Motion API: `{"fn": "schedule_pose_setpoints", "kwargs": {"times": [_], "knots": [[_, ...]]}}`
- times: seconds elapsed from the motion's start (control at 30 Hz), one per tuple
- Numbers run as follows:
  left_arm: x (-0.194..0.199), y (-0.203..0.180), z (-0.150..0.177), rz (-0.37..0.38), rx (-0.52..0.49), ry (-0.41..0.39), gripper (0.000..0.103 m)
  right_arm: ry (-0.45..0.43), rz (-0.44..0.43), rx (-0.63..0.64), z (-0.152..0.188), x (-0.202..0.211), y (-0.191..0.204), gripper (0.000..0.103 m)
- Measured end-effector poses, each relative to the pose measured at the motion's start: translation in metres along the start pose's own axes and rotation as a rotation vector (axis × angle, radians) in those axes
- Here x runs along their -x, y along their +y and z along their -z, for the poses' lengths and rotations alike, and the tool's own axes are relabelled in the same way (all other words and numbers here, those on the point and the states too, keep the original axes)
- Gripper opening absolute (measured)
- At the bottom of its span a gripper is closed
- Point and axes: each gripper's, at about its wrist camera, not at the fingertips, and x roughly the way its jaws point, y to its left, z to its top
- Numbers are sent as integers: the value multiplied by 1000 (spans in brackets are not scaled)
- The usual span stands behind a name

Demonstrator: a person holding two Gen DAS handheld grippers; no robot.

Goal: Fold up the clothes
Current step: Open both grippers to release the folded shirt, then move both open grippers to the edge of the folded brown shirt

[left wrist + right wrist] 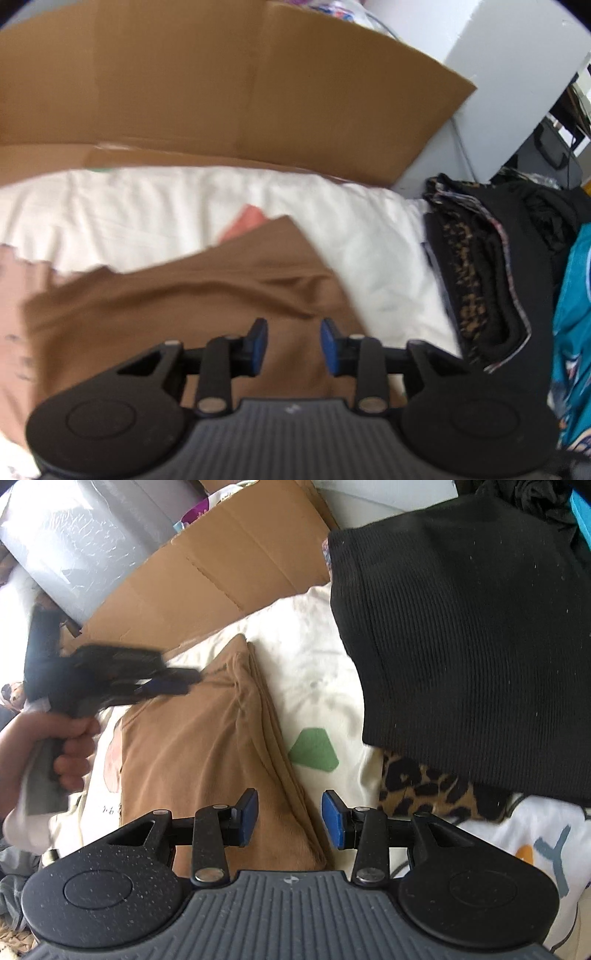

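A tan-brown garment (177, 306) lies folded on a white sheet (155, 206). In the right wrist view the same brown garment (207, 746) forms a tall folded stack with its layered edge on the right. My left gripper (293, 345) hovers over it, open, with nothing between the blue pads (260, 341). My right gripper (290, 818) hangs open above the stack's near right edge, and its pads (334, 819) grip nothing. The left gripper (173, 683), blurred and held by a hand (70, 746), points at the stack's far corner.
Flattened cardboard (221, 85) leans behind the sheet. A black ribbed garment (461, 646) lies to the right on a leopard-print piece (424, 786). The white cloth (314, 657) carries a green shape (314, 755). Dark clothes (487, 266) and teal fabric (576, 314) pile at the right.
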Motion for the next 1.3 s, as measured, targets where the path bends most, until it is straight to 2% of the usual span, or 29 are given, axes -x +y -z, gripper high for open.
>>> {"fn": "schedule_pose_setpoints", "kwargs": {"times": [0.1,0.27,0.37,0.6,0.7,0.8,0.93,1.03,1.1,1.3], "knots": [[18,32,3,-35,19,4,45,-12,13,5,-4,-1,4,41],[57,84,13,-94,55,-9,48,-15,40,22,-7,-4,15,41],[76,109,20,-122,87,-25,61,-13,48,52,-9,-4,24,41],[99,159,40,-158,217,-45,61,-12,65,90,-14,-4,41,41],[96,173,45,-134,263,-60,61,-13,79,161,-13,-5,48,42],[80,182,52,-97,306,-67,61,-11,109,164,-13,-8,44,42],[52,188,53,-44,360,-82,53,6,138,151,-13,-11,36,42],[37,192,47,-44,398,-101,43,25,148,189,-12,-14,33,41],[28,195,43,-44,417,-107,25,51,158,199,-12,-20,29,40],[11,206,33,-40,455,-77,21,124,179,252,-7,-34,29,28]]}}
